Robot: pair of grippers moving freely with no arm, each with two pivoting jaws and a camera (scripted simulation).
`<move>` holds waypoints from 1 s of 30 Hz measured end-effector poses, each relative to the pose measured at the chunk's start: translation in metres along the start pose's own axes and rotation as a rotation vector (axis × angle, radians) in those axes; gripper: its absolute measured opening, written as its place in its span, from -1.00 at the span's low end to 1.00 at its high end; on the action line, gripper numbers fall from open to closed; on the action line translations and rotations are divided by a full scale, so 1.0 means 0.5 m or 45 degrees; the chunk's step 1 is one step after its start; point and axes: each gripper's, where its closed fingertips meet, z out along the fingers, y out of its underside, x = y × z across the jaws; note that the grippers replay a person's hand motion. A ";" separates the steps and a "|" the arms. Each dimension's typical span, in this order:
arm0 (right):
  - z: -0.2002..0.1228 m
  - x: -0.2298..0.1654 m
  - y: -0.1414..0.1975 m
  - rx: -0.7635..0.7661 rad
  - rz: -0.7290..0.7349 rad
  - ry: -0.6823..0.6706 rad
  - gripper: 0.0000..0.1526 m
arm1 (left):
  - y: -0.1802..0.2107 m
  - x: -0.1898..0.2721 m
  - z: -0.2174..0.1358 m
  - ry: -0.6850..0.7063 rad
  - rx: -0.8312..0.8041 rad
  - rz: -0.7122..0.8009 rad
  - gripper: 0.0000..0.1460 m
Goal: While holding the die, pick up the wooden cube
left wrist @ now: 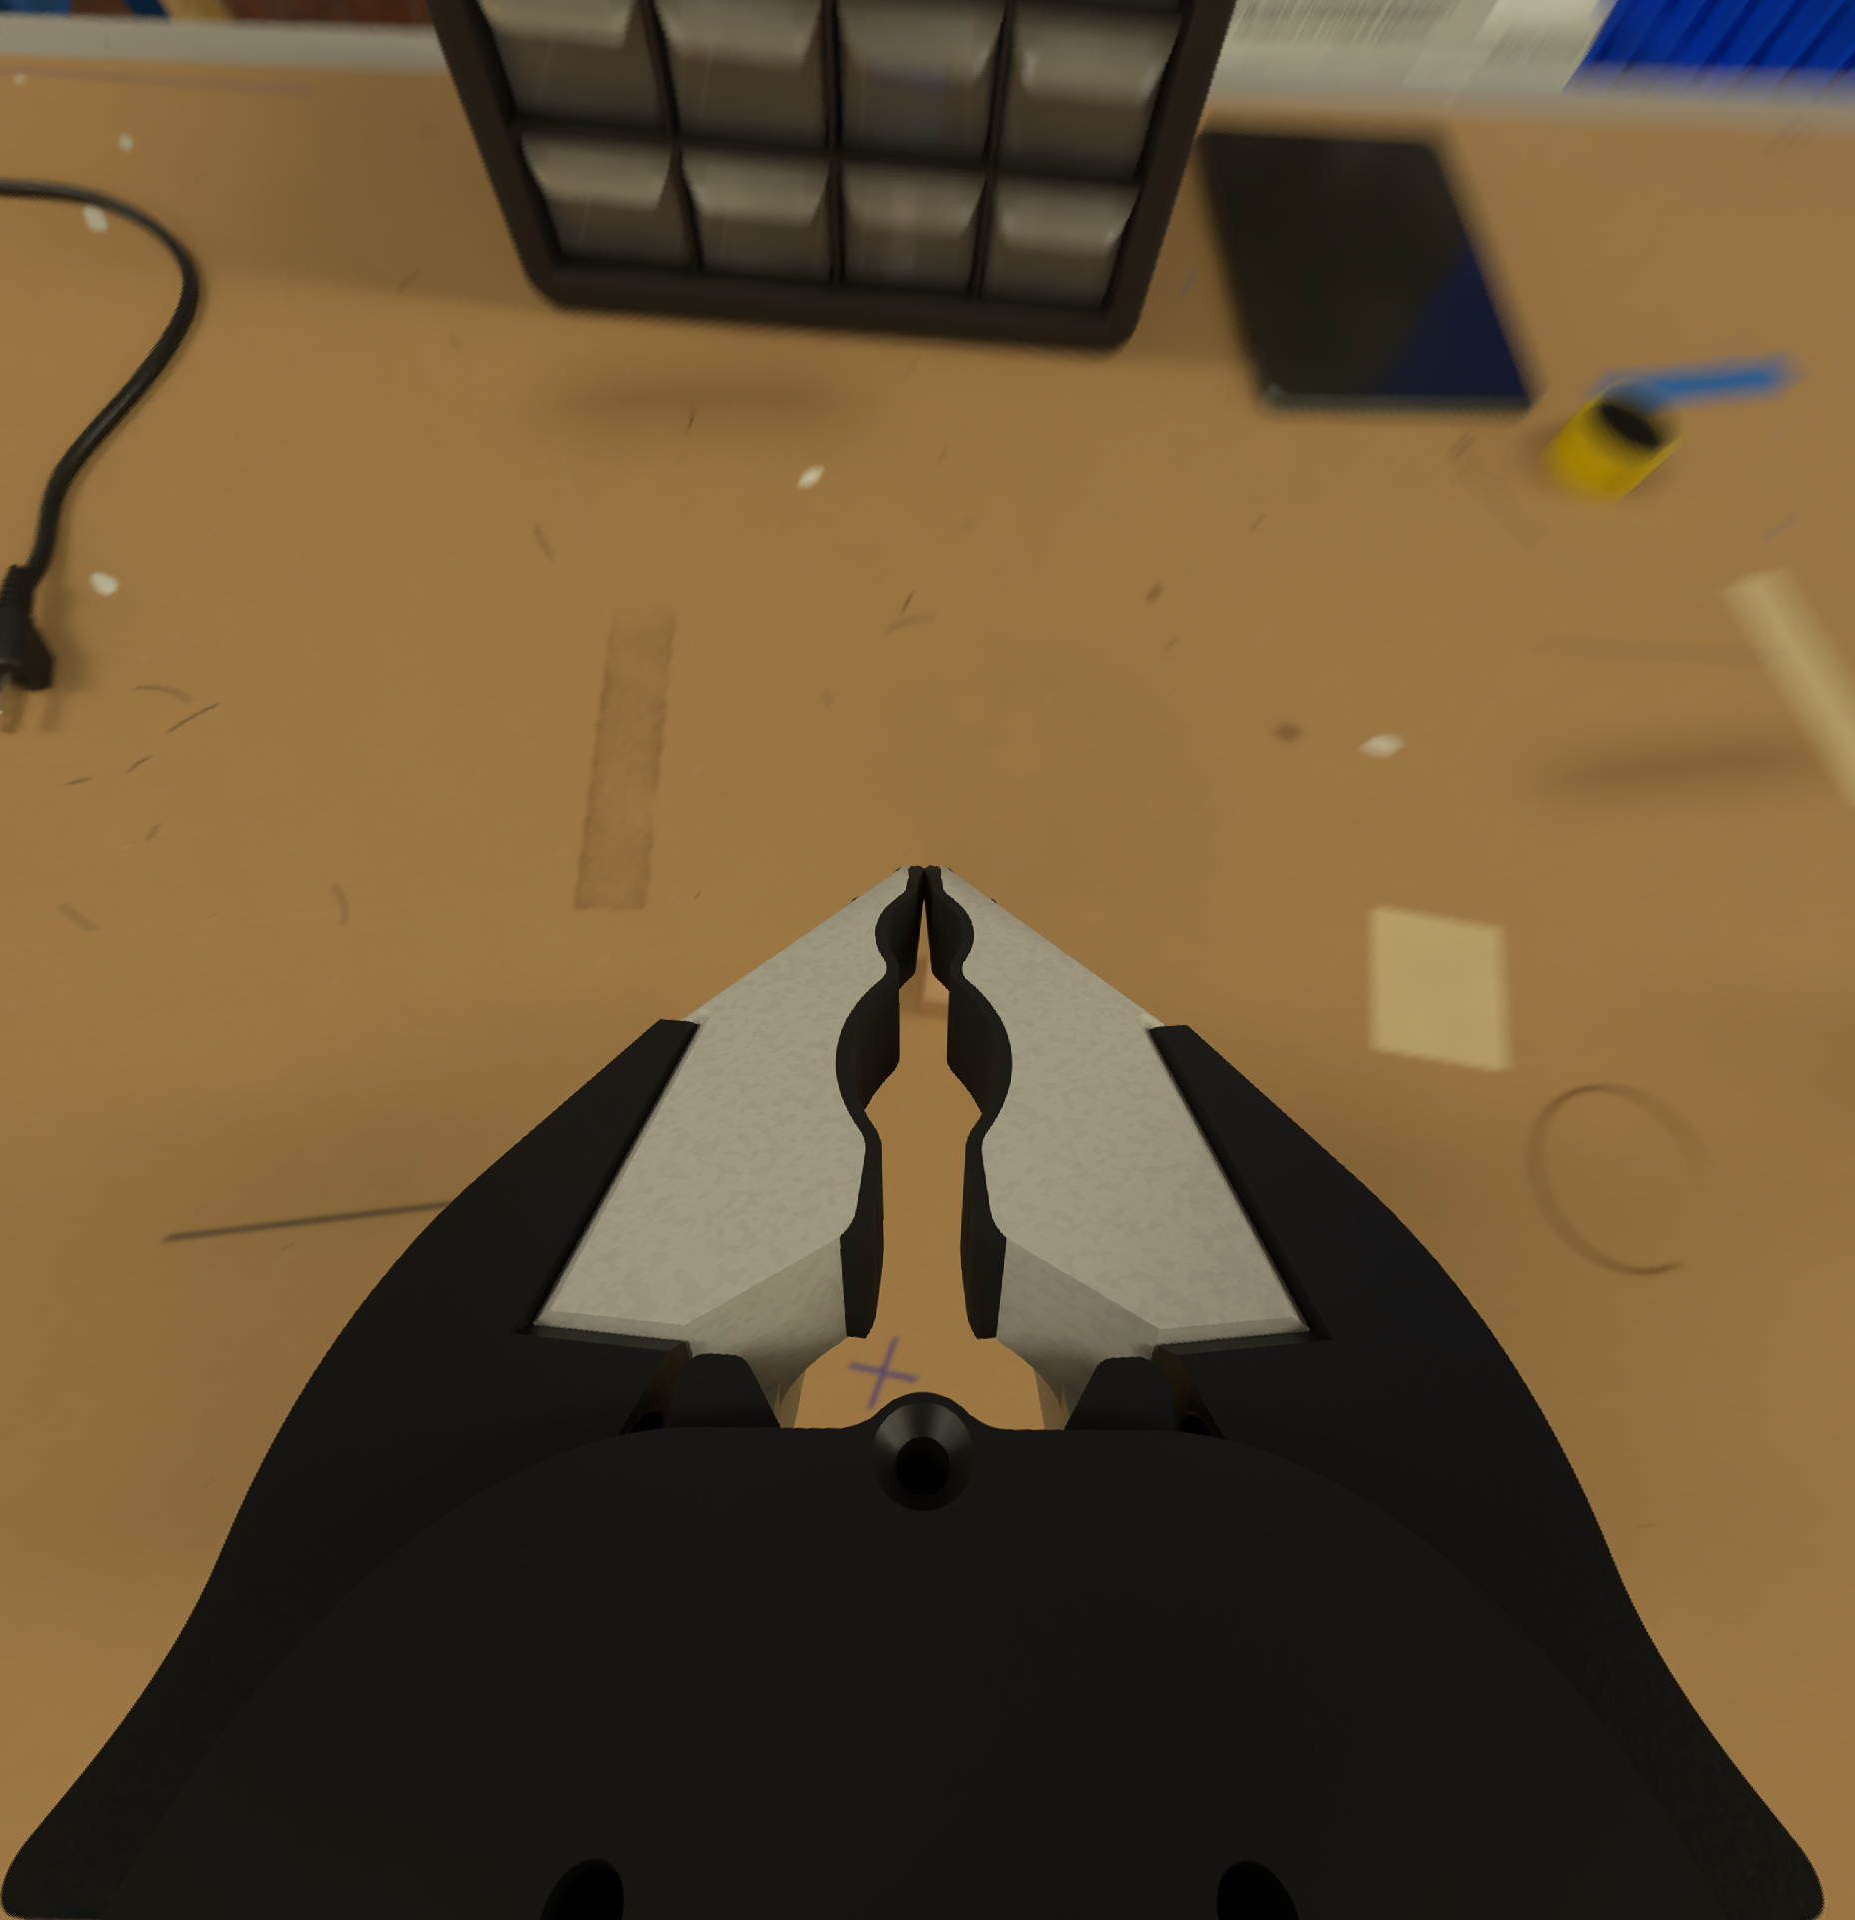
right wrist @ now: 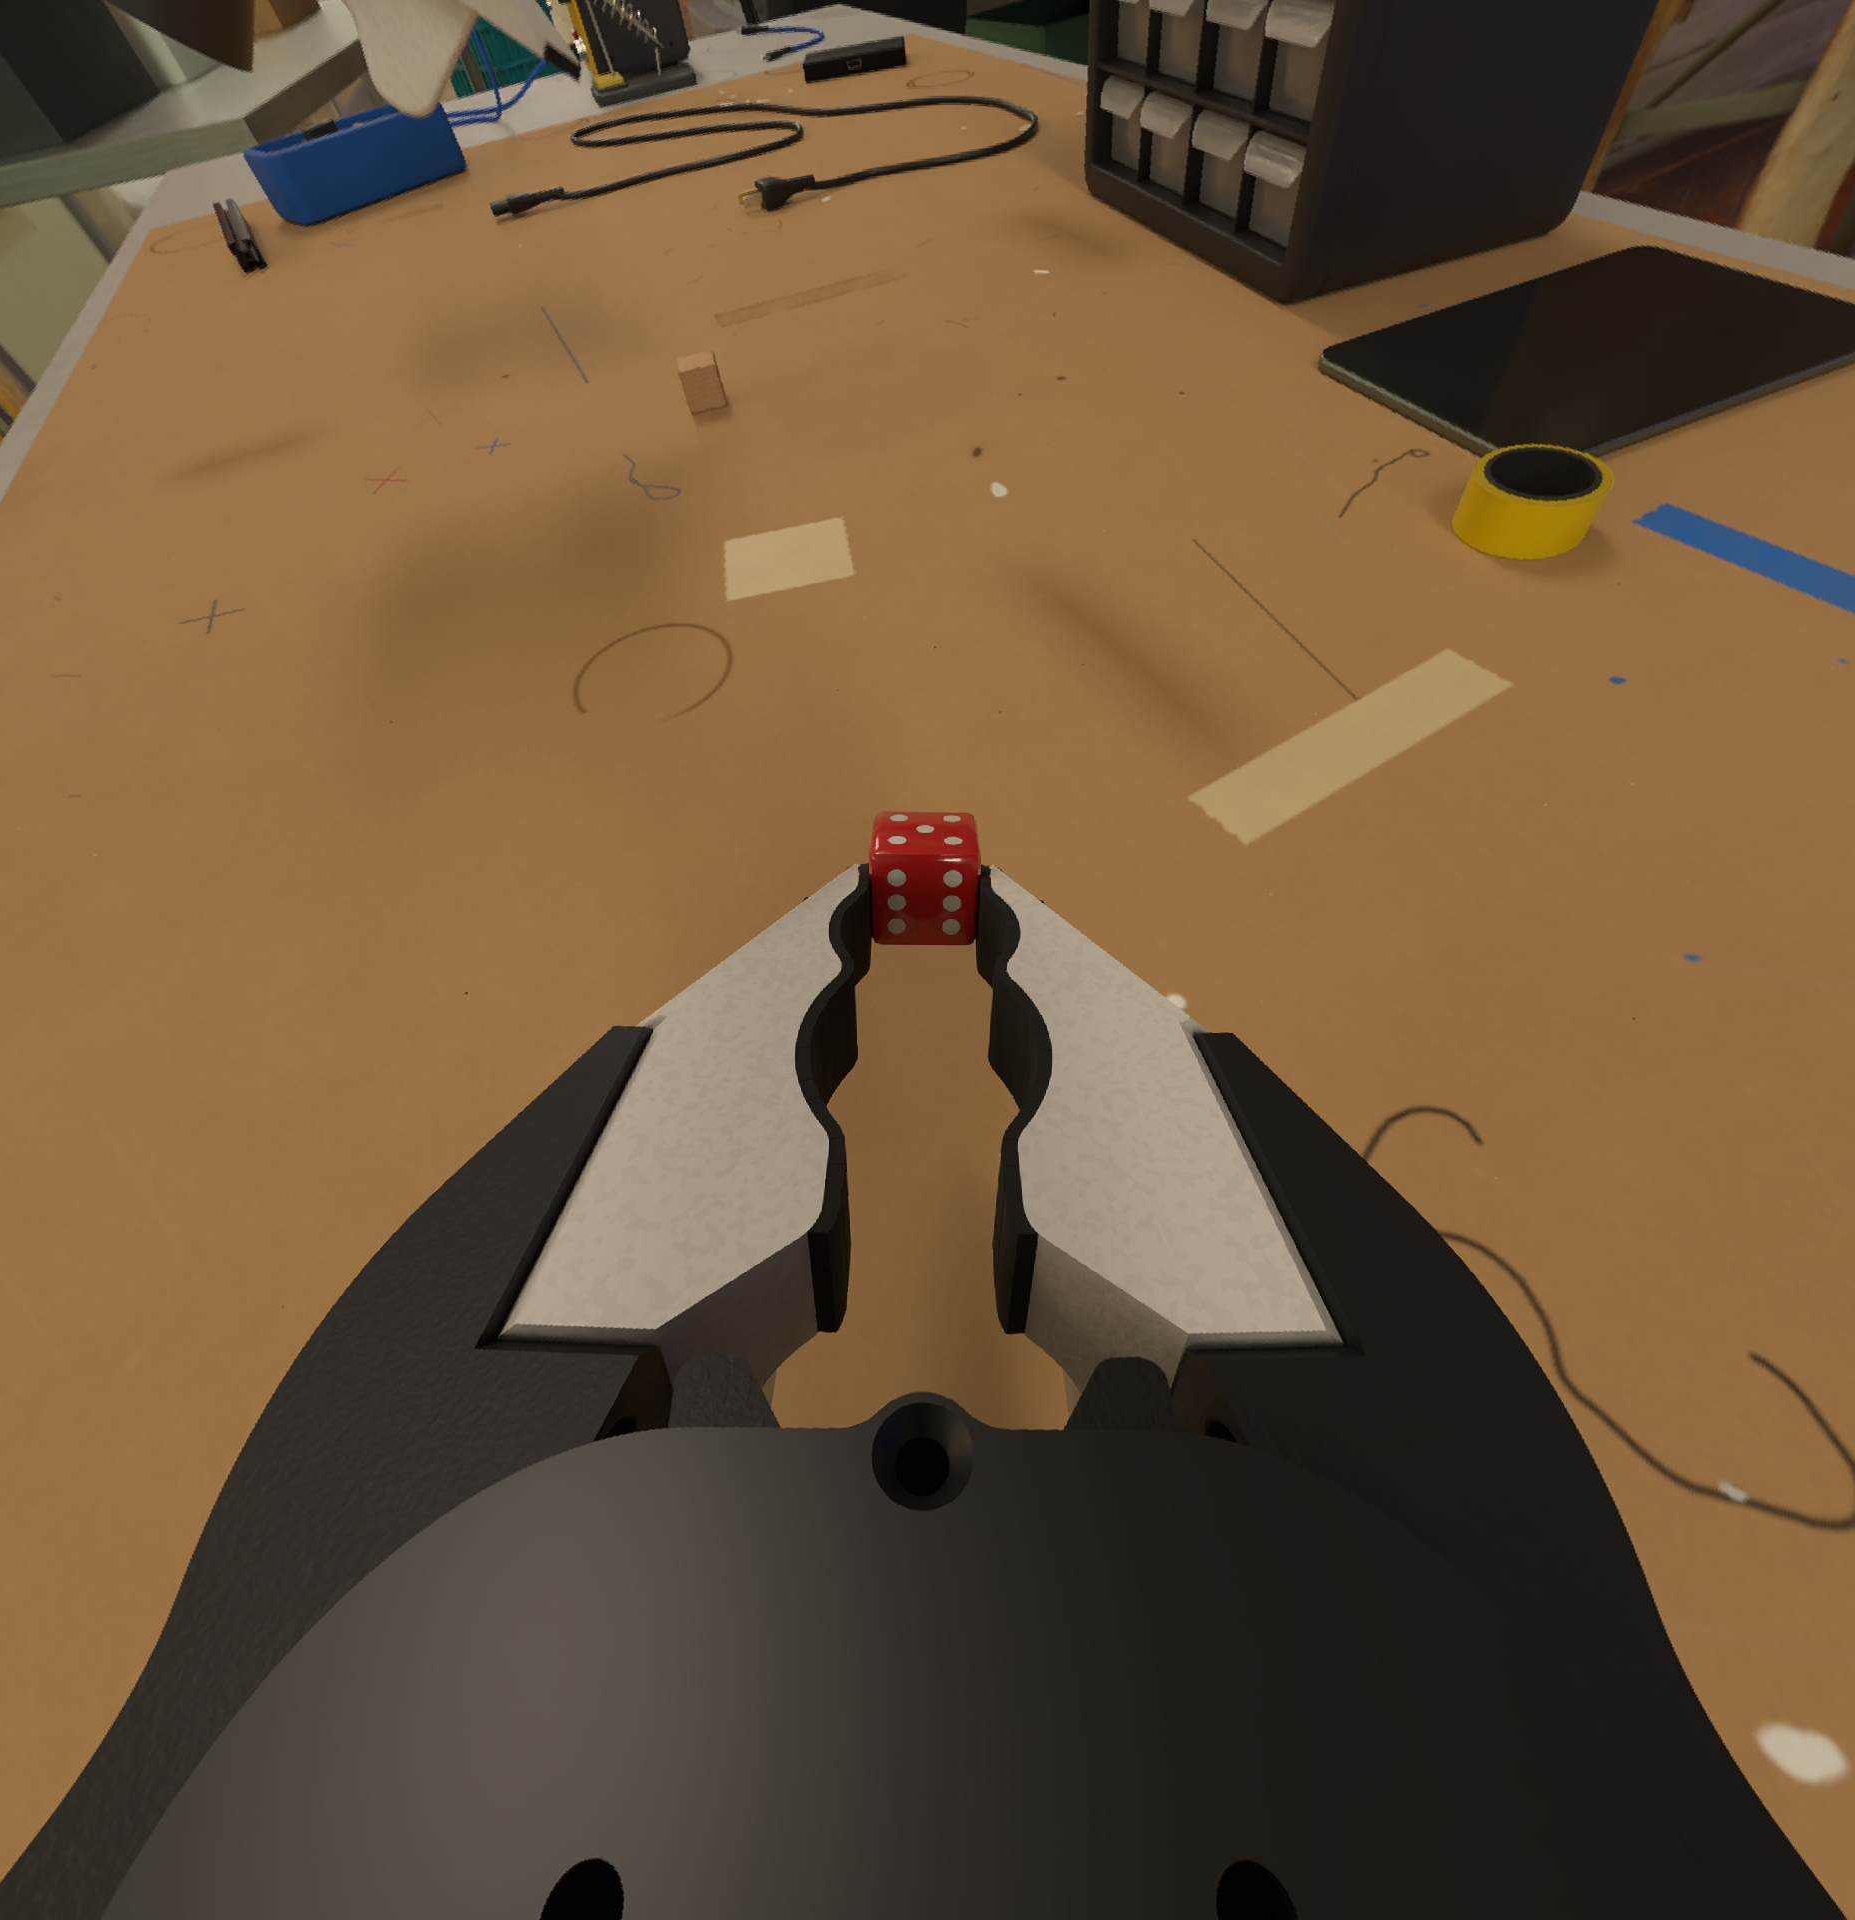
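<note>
My right gripper (right wrist: 923,899) is shut on a red die (right wrist: 923,868) with white pips, pinched between its fingertips over the brown table (right wrist: 279,831). The small wooden cube (right wrist: 703,382) stands alone on the table, far ahead and left of the die. My left gripper (left wrist: 923,878) is shut and empty, fingertips together, looking down at the table. A small sliver of pale wood (left wrist: 935,995) shows through the gap between its fingers; it may be the cube below. A pale finger (right wrist: 414,57) of the left gripper shows high at the top left of the right wrist view.
A black drawer cabinet (right wrist: 1318,135) and a dark tablet (right wrist: 1629,343) stand at the far right, with a yellow tape roll (right wrist: 1531,501) nearer. A black power cord (right wrist: 798,135) and a blue tray (right wrist: 351,161) lie at the far edge. Flat masking-tape patches (right wrist: 788,558) are stuck to the table.
</note>
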 end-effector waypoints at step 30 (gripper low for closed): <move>-0.002 -0.002 -0.003 0.021 0.070 -0.017 -0.75 | 0.168 0.008 0.162 -0.059 -0.516 0.213 -0.72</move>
